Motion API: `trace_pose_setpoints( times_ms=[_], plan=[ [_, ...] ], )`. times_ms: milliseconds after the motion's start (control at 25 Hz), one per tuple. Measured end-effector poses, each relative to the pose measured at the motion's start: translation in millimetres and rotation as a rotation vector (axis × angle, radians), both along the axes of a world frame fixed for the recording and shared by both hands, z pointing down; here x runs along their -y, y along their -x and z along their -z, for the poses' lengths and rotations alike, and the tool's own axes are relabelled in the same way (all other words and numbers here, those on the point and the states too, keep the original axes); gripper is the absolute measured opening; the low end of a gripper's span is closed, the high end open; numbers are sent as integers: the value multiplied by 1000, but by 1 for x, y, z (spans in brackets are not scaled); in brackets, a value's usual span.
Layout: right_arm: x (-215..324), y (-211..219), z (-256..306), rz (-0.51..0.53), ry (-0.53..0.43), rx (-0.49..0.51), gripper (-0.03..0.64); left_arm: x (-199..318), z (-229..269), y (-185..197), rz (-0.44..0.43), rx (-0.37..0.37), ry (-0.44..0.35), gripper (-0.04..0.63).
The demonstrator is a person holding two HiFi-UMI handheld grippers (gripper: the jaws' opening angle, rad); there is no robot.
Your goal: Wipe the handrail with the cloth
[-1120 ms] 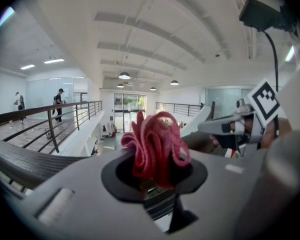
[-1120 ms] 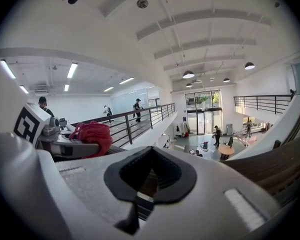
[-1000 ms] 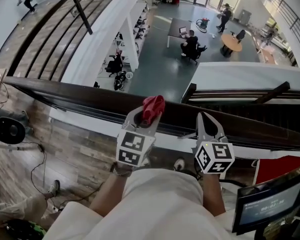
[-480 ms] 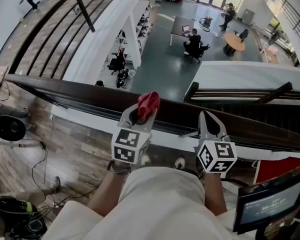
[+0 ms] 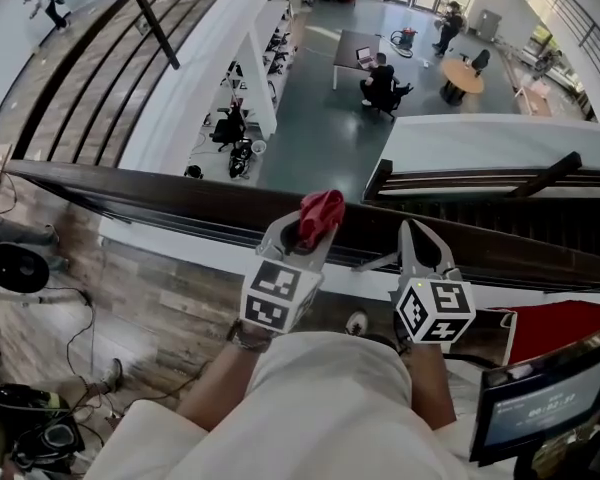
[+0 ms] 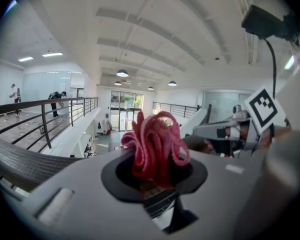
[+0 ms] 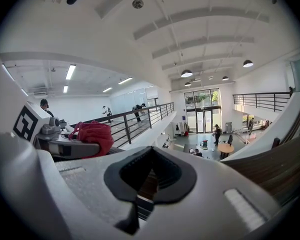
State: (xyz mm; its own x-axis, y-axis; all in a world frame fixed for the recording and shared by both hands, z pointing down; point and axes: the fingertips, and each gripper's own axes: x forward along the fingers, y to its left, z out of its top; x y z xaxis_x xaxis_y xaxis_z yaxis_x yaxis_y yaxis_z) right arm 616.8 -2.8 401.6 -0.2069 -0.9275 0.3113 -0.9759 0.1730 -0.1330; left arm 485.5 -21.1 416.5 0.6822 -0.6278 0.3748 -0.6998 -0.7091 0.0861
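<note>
A high mezzanine looks down on an open hall with desks and seated people far below, and a dark wooden handrail (image 5: 160, 193) runs across the head view from the left edge towards the right. The left gripper (image 5: 305, 230) is at this handrail, its jaws closed tight on a bunched red cloth (image 5: 321, 214), which sticks out ahead of the jaws and lies over the rail's dark top; whether it actually presses on the wood cannot be told. In the left gripper view the cloth (image 6: 157, 144) stands up in folds from the clamped jaws. The right gripper (image 5: 417, 243) is just beside the left, also at the rail, jaws closed with nothing between them; only railing shows beyond them in its own view (image 7: 150, 176). The wood shows no streak or difference in sheen, so what has been wiped cannot be read. By my judgement the task is in its wiping stage, with the cloth gripped and brought to the rail, and long stretches to the left and right likely left to cover.
</note>
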Motion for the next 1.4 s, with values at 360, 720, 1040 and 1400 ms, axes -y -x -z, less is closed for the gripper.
trace_pose_setpoints(
  times_ms=[360,720,1040,1400],
  plan=[
    [-3,-7,-5,-17,2,-2,3,-14,-4,-39,-98,10,-16,118],
    [-15,-30,-13,-70,16,0,3,-29,-6,-82,-197,19,-46,118],
    [-24,-44,-13,-113,27,-1,3,-40,-2,-103,-262,34,-70,120],
    [-26,-45,-13,-122,34,4,3,-65,-16,-118,-333,44,-38,118]
  ],
)
